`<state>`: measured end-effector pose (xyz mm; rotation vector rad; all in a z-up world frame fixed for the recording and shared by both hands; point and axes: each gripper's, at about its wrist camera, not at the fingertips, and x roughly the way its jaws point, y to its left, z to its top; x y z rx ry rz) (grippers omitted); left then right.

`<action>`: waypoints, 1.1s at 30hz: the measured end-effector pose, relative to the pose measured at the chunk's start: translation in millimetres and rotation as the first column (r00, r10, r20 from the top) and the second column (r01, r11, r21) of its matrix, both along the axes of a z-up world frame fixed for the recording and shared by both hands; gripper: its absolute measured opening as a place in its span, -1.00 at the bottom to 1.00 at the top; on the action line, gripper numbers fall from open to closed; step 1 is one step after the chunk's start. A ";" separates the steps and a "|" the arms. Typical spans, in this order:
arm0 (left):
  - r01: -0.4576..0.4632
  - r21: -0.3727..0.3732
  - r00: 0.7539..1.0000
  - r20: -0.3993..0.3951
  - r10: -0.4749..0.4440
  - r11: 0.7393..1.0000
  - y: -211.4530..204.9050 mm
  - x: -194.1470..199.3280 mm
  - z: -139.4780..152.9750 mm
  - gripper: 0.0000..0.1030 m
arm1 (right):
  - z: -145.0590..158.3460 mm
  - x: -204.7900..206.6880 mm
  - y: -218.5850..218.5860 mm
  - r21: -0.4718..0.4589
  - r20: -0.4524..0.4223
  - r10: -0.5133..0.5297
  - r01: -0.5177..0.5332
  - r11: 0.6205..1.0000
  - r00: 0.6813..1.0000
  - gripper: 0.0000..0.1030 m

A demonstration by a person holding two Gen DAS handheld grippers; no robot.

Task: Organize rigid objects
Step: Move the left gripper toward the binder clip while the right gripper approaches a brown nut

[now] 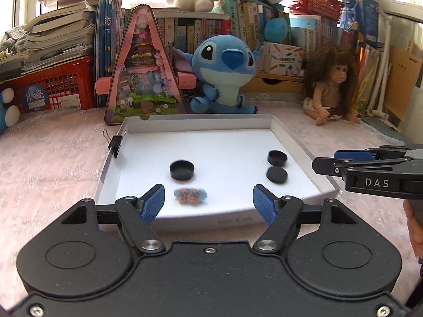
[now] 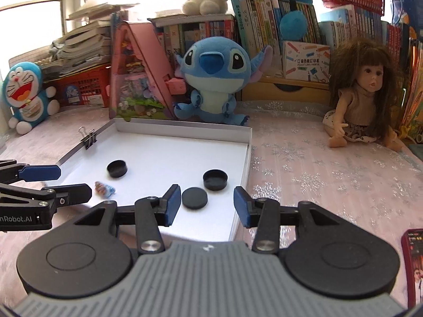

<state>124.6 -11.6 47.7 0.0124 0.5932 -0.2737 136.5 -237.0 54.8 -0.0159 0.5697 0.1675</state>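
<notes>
A shallow white box lid [image 1: 296,142] [image 2: 239,182] lies on the table. In it lie three black round caps: one at the left [image 1: 182,169] [image 2: 117,168], one open side up at the right [image 1: 277,157] [image 2: 215,179], and one flat side up [image 1: 276,175] [image 2: 193,197]. A small blue and orange patterned piece [image 1: 189,196] [image 2: 105,189] lies near the front. My left gripper [image 1: 208,203] [image 2: 74,182] is open and empty, with the patterned piece between its fingers. My right gripper [image 2: 207,204] [image 1: 325,162] is open and empty over the flat cap.
A black binder clip [image 1: 115,144] [image 2: 89,139] grips the lid's left wall. Behind the lid stand a blue plush toy [image 1: 224,76] [image 2: 211,79], a pink triangular box [image 1: 142,74], a doll [image 1: 333,87] [image 2: 364,97] and shelves of books. A red phone [image 2: 412,264] lies at the right.
</notes>
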 end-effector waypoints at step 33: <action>0.025 0.098 1.000 0.001 -0.026 0.995 35.6 -138.0 -30.9 -0.05 | -36.0 -108.1 -2.3 -0.089 0.058 0.051 -0.046 0.995 0.997 0.20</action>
